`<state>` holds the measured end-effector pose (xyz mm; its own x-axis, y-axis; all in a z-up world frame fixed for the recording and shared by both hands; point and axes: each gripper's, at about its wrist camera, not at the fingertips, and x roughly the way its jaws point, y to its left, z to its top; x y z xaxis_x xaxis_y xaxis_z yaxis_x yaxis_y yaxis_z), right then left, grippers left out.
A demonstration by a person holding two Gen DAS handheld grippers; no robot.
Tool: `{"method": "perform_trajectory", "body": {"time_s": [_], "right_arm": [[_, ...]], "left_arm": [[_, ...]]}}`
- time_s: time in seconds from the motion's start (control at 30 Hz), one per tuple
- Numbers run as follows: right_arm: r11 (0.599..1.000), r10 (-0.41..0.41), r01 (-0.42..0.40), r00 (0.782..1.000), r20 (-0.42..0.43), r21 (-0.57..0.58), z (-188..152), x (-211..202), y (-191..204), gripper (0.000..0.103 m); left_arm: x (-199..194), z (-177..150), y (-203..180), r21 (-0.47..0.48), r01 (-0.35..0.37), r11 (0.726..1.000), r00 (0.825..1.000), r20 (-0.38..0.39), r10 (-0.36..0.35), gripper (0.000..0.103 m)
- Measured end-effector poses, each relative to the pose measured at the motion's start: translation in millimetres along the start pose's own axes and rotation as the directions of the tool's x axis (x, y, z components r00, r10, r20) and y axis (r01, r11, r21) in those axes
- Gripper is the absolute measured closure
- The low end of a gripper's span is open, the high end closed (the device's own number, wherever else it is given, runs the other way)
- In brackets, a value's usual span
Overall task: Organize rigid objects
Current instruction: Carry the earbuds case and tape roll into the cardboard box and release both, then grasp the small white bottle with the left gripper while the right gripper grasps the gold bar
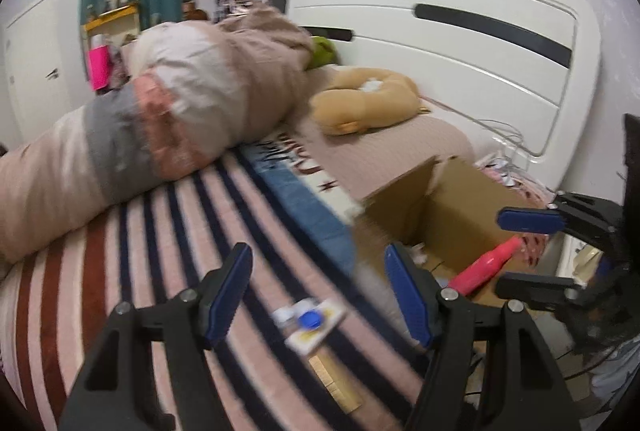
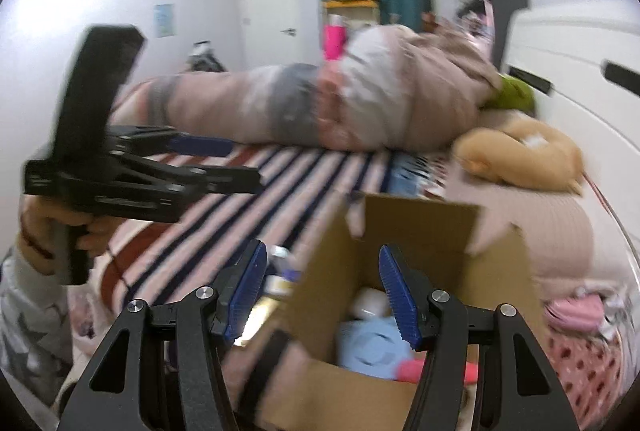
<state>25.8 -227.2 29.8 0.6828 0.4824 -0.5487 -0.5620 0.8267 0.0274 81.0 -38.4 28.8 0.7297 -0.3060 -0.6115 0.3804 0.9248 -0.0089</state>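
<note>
My left gripper (image 1: 318,295) is open over the striped blanket (image 1: 168,231) with nothing between its pads. Below it lie a small card with a blue cap (image 1: 312,319) and a wooden block (image 1: 336,379). To the right stands an open cardboard box (image 1: 444,207) with a pink bottle (image 1: 488,263) leaning inside. My right gripper (image 2: 322,295) hangs open and empty over the box (image 2: 420,231), which holds a light blue item (image 2: 368,347), a white item (image 2: 370,301) and the pink bottle (image 2: 412,371). The right wrist view shows the left gripper (image 2: 244,167) in a hand (image 2: 84,227).
A rolled duvet (image 1: 160,111) lies across the bed, with a tan plush pillow (image 1: 368,99) near the white headboard (image 1: 460,43). Cables (image 1: 504,139) trail by the headboard. Pink items (image 2: 576,311) lie right of the box. Both views are blurred.
</note>
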Motion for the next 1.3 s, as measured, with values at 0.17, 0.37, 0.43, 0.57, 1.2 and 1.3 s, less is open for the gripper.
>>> {"method": "perform_trajectory", "body": {"time_s": [0.17,0.37,0.43,0.57,1.2,1.3], "right_arm": [[0.992,0.114,-0.116,0.992,-0.048,-0.040,5,29,57,0.048],[0.987,0.113,-0.132,0.974,-0.196,-0.088,-21,96,105,0.054],[0.990,0.098,-0.120,0.960,-0.263,-0.068,-36,121,107,0.054],[0.996,-0.041,0.011,0.935,-0.353,-0.088,-67,163,96,0.057],[0.987,-0.123,0.065,0.894,-0.430,-0.149,-108,194,69,0.089],[0.987,-0.126,0.069,0.897,-0.423,-0.147,-107,197,68,0.089]], "left_arm": [[-6,-36,49,-0.046,-0.031,0.998,1.000,-0.009,0.030,0.038],[24,-81,89,-0.083,0.032,0.996,0.998,-0.054,-0.037,0.038],[37,-93,96,-0.092,0.065,0.994,0.996,-0.062,-0.071,0.038],[69,-106,97,-0.100,0.140,0.985,0.986,-0.074,-0.148,0.039],[178,-105,66,-0.123,0.292,0.948,0.941,-0.138,-0.308,0.080],[170,-103,69,-0.116,0.273,0.955,0.949,-0.133,-0.287,0.080]]}}
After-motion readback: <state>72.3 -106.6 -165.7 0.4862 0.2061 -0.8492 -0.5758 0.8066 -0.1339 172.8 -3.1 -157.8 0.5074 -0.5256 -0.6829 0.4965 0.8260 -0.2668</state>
